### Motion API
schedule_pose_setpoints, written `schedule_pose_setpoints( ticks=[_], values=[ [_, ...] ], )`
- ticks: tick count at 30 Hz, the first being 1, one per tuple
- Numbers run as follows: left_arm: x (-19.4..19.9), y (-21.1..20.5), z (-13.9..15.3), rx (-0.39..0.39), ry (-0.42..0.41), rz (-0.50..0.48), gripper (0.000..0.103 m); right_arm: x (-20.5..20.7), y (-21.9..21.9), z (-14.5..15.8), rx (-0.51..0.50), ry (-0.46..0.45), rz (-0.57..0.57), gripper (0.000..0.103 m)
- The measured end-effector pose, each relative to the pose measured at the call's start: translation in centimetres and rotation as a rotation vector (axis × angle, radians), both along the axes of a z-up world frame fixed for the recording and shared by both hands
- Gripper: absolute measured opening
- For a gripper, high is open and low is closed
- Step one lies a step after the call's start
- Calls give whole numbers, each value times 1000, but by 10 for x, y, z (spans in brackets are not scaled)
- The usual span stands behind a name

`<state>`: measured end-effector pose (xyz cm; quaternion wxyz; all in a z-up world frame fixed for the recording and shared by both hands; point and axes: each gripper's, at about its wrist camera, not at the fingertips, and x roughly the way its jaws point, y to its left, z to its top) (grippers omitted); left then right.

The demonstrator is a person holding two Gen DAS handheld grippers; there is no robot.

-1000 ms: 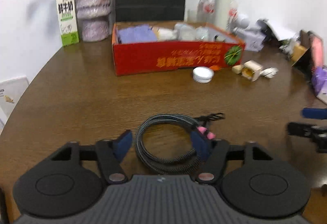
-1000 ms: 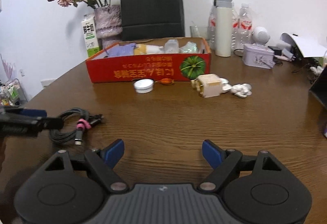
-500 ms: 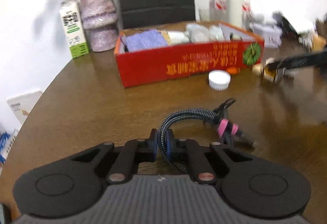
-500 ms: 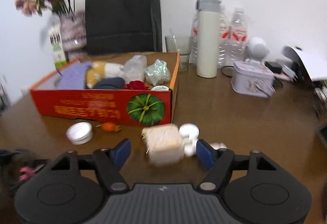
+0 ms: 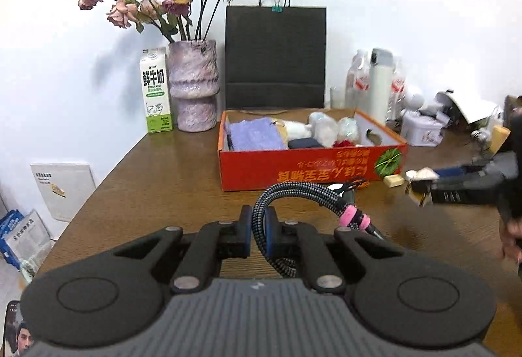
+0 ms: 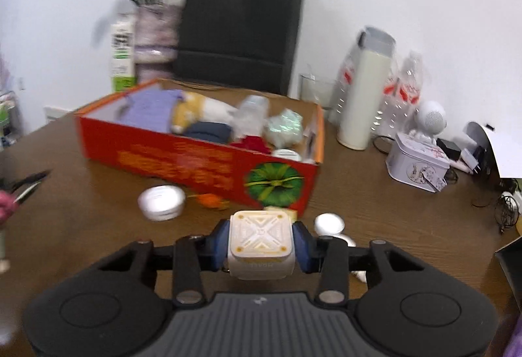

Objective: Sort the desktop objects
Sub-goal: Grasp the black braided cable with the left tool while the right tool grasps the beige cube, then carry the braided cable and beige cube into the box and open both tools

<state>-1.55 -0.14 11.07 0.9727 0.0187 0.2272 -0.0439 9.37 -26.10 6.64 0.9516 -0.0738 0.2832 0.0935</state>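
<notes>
Left wrist view: left gripper (image 5: 258, 230) pinches the braided cable (image 5: 295, 190) between its blue pads, the coil arching above the wooden table (image 5: 163, 181), pink band near the plug. Only the right wrist view shows the right gripper (image 6: 260, 244) clamped on a white cube charger (image 6: 260, 241), cream X-pattern on top, likely lifted off the table, just in front of the red box (image 6: 195, 158). A white round tin (image 6: 161, 202) lies beside the box.
</notes>
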Motion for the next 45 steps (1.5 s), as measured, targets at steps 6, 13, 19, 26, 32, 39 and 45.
schedule_pose_setpoints(
  ticks=[6, 13, 19, 26, 32, 39, 45],
  values=[
    [-20, -4, 10, -54, -41, -65, 8, -87, 11, 19, 92, -19, -2, 40],
    [-33, -8, 24, -100, -60, -122, 8, -154, -1, 37, 186, -35, -47, 40],
    [-12, -3, 47, -97, -82, -111, 8, -146, -14, 58, 229, -58, -12, 40],
    [89, 1, 77, -95, -32, -122, 8, -71, -26, 107, 211, -113, 17, 40],
    [219, -11, 57, 15, 111, -100, 8, 72, -18, 126, 162, -16, 20, 40],
    [321, -21, -25, 179, 303, -51, 9, 205, 15, 56, -17, 235, -30, 40],
    [332, -22, -52, 233, 348, -129, 20, 231, 28, -9, -164, 361, -57, 40]
  ],
)
